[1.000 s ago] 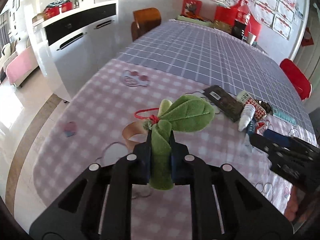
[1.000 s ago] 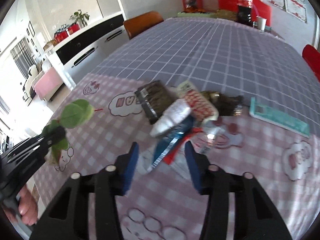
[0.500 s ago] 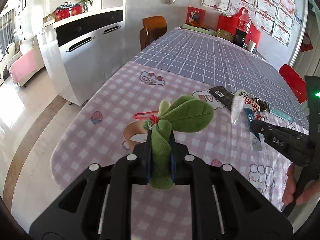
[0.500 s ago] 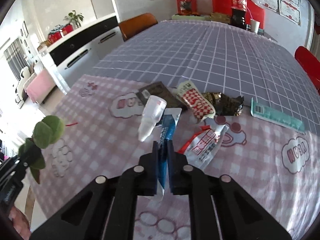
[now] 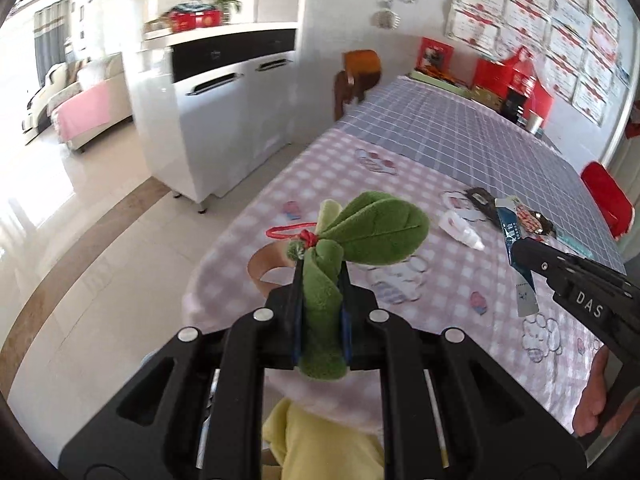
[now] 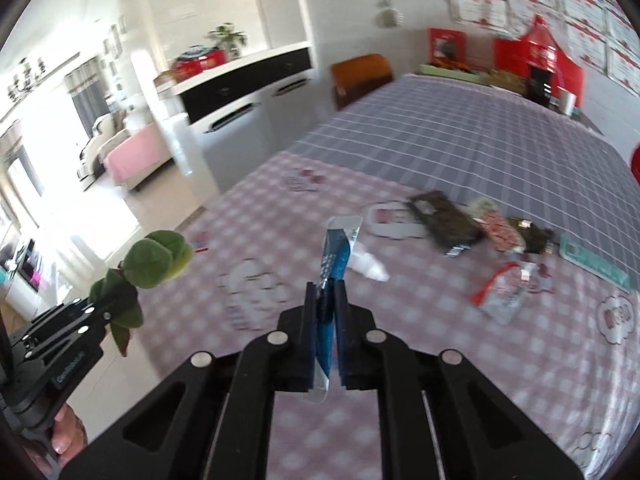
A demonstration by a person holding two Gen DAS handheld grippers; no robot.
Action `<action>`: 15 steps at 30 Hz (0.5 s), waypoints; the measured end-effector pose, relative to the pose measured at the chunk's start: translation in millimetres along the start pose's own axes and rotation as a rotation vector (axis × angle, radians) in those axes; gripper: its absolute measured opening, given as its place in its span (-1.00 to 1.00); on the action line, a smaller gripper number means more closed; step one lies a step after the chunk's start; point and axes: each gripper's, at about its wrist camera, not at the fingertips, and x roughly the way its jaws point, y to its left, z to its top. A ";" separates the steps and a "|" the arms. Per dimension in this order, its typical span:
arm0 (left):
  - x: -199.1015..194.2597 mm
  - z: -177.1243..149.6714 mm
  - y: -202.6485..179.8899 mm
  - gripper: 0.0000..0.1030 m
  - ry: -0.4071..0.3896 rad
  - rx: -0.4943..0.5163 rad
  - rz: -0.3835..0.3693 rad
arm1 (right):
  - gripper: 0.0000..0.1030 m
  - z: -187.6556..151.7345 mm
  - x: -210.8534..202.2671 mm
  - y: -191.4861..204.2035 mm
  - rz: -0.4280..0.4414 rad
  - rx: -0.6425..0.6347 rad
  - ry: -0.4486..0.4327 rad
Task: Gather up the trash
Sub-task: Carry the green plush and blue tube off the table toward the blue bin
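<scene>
Both tools are loaded. Right gripper is clamped on a blue wrapper, lifted clear of the pink checked tablecloth; wrapper stands up between the pads, tail hanging below them. Left gripper is pinched on the stem of a green plush leaf, held off the near table edge, to the right tool's left.

Step in hand looks like carry-off: one piece picked, not yet dropped. No bin shows in either view, so the drop point can't be told.

Just ahead of the right tool: white crumpled wrapper on the cloth. Further ahead and right: red-and-clear wrapper, dark packet, red-patterned packet, teal box.

Next move calls for finding the receptacle, releasing the blue wrapper over it, then returning for the white one.
</scene>
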 end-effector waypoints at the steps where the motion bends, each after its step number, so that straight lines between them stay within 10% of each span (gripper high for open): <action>1: -3.5 -1.6 7.1 -0.72 -0.003 -0.009 0.012 | -0.82 -1.1 0.0 9.2 0.017 -0.012 0.001; 15: -53.8 -50.4 128.1 -0.72 0.003 -0.198 0.209 | -0.82 -25.8 15.6 159.0 0.247 -0.231 0.083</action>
